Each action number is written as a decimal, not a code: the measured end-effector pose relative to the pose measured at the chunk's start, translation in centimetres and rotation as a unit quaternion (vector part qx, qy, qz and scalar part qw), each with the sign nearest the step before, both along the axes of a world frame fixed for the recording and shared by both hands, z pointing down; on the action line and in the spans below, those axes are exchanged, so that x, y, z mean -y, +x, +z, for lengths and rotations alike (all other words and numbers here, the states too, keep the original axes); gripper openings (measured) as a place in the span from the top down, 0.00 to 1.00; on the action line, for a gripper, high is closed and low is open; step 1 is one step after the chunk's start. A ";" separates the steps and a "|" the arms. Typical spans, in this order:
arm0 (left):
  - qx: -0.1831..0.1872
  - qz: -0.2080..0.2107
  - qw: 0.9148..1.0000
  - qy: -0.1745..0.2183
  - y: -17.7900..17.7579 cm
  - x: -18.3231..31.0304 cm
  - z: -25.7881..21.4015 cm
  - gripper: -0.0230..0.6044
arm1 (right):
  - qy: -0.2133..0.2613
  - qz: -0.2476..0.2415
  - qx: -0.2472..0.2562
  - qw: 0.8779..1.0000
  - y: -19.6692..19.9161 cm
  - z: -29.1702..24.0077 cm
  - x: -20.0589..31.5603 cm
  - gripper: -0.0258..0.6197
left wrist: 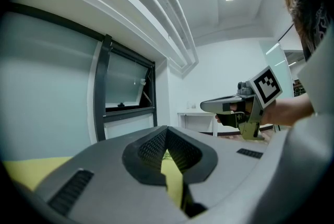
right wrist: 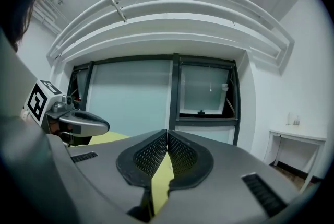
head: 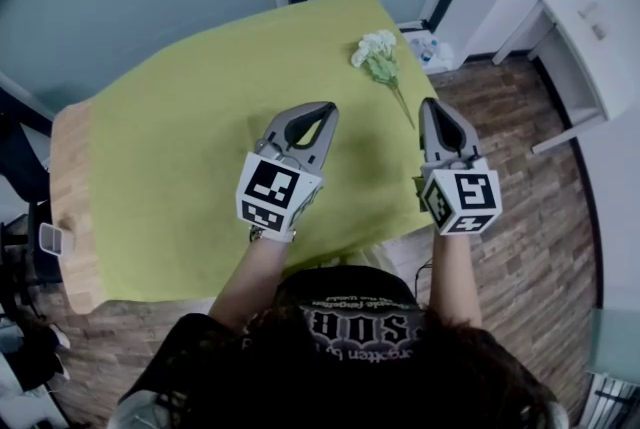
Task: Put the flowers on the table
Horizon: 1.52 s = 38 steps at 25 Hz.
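Dark hair (head: 420,379) and a black shirt (head: 335,289) fill the bottom of the head view. Beyond them the left gripper (head: 328,109) and right gripper (head: 431,104) hover side by side over the green-covered tabletop (head: 170,147). Both pairs of jaws are clenched tip to tip with nothing between them. White flowers (head: 378,55) lie flat on the cloth toward its 1 o'clock corner. Their long axis runs 11 to 5 o'clock, with the blooms at 11 and the thin stem trailing to 5. The stem's end seems to sit just beside the right gripper's tip, though contact is hard to judge.
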<state>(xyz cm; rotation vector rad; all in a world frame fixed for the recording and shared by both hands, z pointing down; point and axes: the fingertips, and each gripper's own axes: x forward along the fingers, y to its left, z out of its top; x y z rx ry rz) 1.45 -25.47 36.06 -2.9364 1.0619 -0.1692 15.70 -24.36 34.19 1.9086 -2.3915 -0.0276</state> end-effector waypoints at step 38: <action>-0.002 -0.013 1.000 -0.012 0.3 0.0 0.4 0.97 | -0.009 0.000 -0.016 1.000 1.2 0.5 -0.2 0.91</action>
